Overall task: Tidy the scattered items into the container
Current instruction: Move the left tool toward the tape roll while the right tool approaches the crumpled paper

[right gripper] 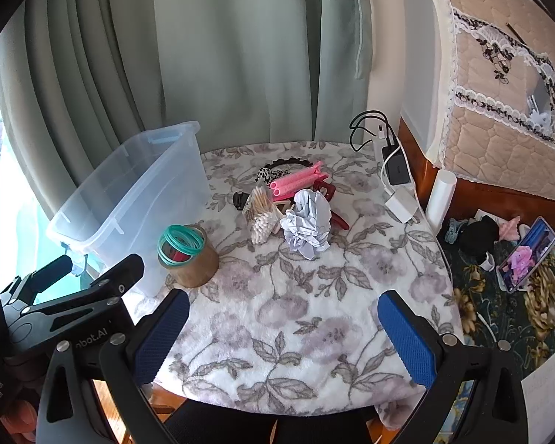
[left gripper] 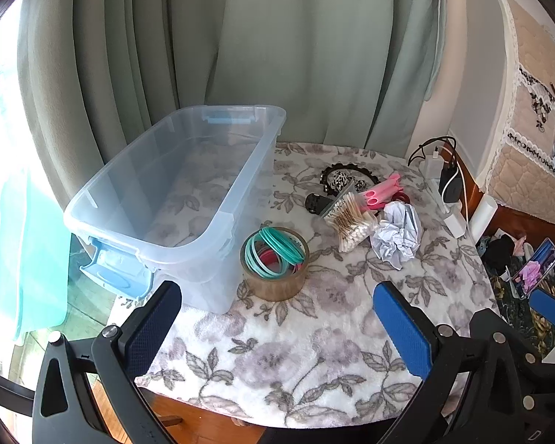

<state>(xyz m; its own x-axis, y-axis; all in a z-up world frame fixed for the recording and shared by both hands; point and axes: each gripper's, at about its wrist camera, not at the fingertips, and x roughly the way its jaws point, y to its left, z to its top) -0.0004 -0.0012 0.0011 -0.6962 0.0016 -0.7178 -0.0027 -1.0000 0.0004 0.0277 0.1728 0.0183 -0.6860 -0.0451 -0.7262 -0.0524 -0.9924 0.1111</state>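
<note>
Both tongs hang above the near edge of a table (left gripper: 314, 351) covered with a floral fleece cloth, and both stand spread wide with nothing between their blue pads: the left tongs (left gripper: 277, 318) show in their own view, the right tongs (right gripper: 283, 336) in theirs, side by side. A clear plastic storage bin (left gripper: 159, 199) with blue latches sits on the left part of the table, lid off, with nothing inside it. Just beside its near right corner stands a roll of brown packing tape (left gripper: 275, 277), upright on its flat side, with teal hoops (left gripper: 273, 255) lying across and inside its core along with something pink or red that is too small to tell. Further back, well apart from the bin, the other things lie in a loose heap: a crumpled ball of white paper (left gripper: 397, 233), a clear pack of cotton swabs (left gripper: 351, 222) touching it, pink hair clips (left gripper: 383, 192) behind those, a leopard-print scrunchie (left gripper: 338, 181), a black scalloped headband (left gripper: 351, 168), and a small black object (left gripper: 314, 203) at the heap's left. At the table's far right edge lie phone chargers with cables (left gripper: 446, 177). Green curtains (left gripper: 240, 55) hang behind the table.
</note>
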